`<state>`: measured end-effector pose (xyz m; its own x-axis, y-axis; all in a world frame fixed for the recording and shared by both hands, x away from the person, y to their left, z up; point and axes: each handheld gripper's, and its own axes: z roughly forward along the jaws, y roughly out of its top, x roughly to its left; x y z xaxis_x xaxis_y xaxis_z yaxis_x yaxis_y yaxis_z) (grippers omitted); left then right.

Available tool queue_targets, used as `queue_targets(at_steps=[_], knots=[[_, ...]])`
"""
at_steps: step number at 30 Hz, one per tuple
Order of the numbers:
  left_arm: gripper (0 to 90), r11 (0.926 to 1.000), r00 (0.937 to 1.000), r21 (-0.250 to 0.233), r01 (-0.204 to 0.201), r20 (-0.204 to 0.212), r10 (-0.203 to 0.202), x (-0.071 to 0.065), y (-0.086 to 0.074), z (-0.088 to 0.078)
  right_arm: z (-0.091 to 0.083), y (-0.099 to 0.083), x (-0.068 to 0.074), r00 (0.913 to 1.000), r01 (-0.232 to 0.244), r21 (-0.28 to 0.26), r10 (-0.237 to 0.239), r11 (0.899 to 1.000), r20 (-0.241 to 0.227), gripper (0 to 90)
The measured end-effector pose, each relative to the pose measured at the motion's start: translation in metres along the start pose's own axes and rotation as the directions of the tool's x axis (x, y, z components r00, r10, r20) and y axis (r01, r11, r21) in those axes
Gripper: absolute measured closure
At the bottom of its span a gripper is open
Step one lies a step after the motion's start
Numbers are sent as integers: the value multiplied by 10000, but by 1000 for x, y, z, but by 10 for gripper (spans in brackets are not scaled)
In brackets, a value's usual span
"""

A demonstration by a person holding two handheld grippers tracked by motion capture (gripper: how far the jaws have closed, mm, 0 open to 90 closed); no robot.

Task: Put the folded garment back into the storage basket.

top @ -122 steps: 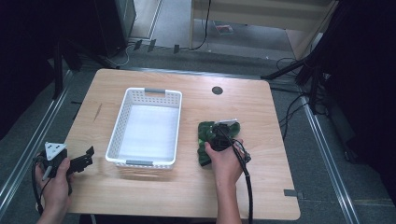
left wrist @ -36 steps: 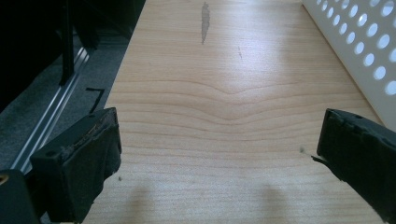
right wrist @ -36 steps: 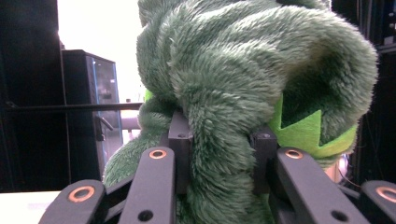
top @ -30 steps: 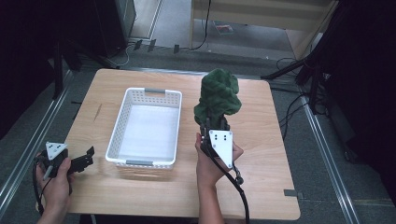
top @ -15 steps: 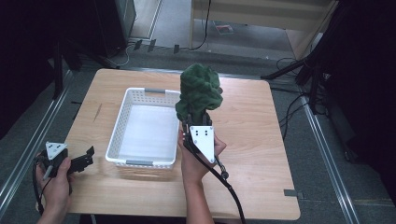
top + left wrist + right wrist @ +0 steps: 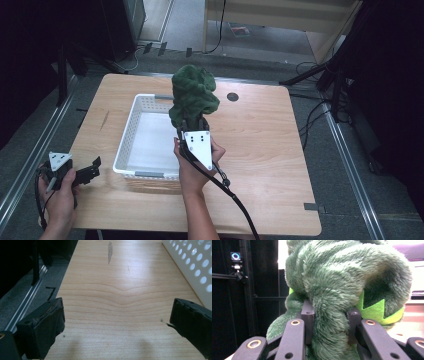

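Observation:
A dark green plush toy (image 6: 194, 95) with bright green felt trim (image 6: 377, 311) hangs in the air over the right side of the white perforated basket (image 6: 131, 150). My right gripper (image 6: 192, 126) is shut on it from below, the fur squeezed between both jaws (image 6: 329, 322). Its grey three-cornered plate faces the camera in the high view. My left gripper (image 6: 90, 171) rests low at the table's front left corner, jaws wide apart with only bare wood between them (image 6: 117, 322).
The basket's holed wall (image 6: 197, 267) runs close along the right of my left gripper. A round cable hole (image 6: 232, 97) sits in the tabletop behind the toy. Metal rails and dark floor flank the table. A cable trails from the right gripper toward the front edge.
My right gripper has carried the lifted toy leftward, from above the table's right half to above the basket's right edge. The left gripper has stayed put.

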<state>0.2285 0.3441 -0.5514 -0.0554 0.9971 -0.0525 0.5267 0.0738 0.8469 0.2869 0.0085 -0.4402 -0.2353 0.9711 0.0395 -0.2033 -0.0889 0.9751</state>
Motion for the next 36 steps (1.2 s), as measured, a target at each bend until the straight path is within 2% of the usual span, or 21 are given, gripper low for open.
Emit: queue_targets(at_steps=[7, 8, 9, 12, 15, 20, 25, 26, 27, 28, 32, 33, 34, 35, 36], knots=[[8, 10000, 10000, 8, 36, 25, -36, 0, 0, 0, 5, -4, 25, 9987, -71, 179, 80, 9998, -500, 686], [8, 10000, 10000, 8, 36, 25, -36, 0, 0, 0, 5, -4, 25, 9987, -71, 179, 80, 9998, -500, 686], [8, 10000, 10000, -11, 41, 22, -41, 0, 0, 0, 7, -5, 32, 9983, -78, 250, 92, 9997, -578, 686], [8, 10000, 10000, -23, 28, 22, -28, 0, 0, 0, 8, -6, 38, 9975, -59, 336, 83, 9994, -702, 684], [8, 10000, 10000, -18, 46, 35, -46, 0, 0, 0, 12, -9, 48, 9963, -62, 658, 118, 9978, -848, 682], [8, 10000, 10000, 4, 43, 47, -43, 1, 0, 0, 17, -13, 55, 9949, -142, 1199, 260, 9927, -973, 681], [8, 10000, 10000, 14, 39, 45, -39, 1, 0, 0, 22, -22, 59, 9936, -233, 1863, 434, 9822, -1045, 679], [8, 10000, 10000, 14, 39, 45, -39, 1, 0, 0, 22, -22, 59, 9936, -233, 1863, 434, 9822, -1045, 679], [8, 10000, 10000, 21, 25, 45, -25, 1, 0, 0, 23, -25, 61, 9931, -265, 2071, 494, 9780, -1063, 678], [8, 10000, 10000, 21, 25, 45, -25, 1, 0, 0, 23, -25, 61, 9931, -265, 2071, 494, 9780, -1063, 678], [8, 10000, 10000, -6, 41, 45, -41, 1, 0, 0, 31, -34, 63, 9917, -283, 2866, 628, 9576, -1122, 675], [8, 10000, 10000, -6, 41, 45, -41, 1, 0, 0, 31, -34, 63, 9917, -283, 2866, 628, 9576, -1122, 675], [8, 10000, 10000, 3, 41, 50, -41, 1, 0, 0, 36, -37, 63, 9913, -348, 3275, 742, 9442, -1086, 674], [8, 10000, 10000, 9, 50, 47, -50, 1, 0, 0, 38, -39, 63, 9908, -426, 3487, 846, 9363, -1061, 673], [8, 10000, 10000, 9, 50, 47, -50, 1, 0, 0, 38, -39, 63, 9908, -426, 3487, 846, 9363, -1061, 673]])
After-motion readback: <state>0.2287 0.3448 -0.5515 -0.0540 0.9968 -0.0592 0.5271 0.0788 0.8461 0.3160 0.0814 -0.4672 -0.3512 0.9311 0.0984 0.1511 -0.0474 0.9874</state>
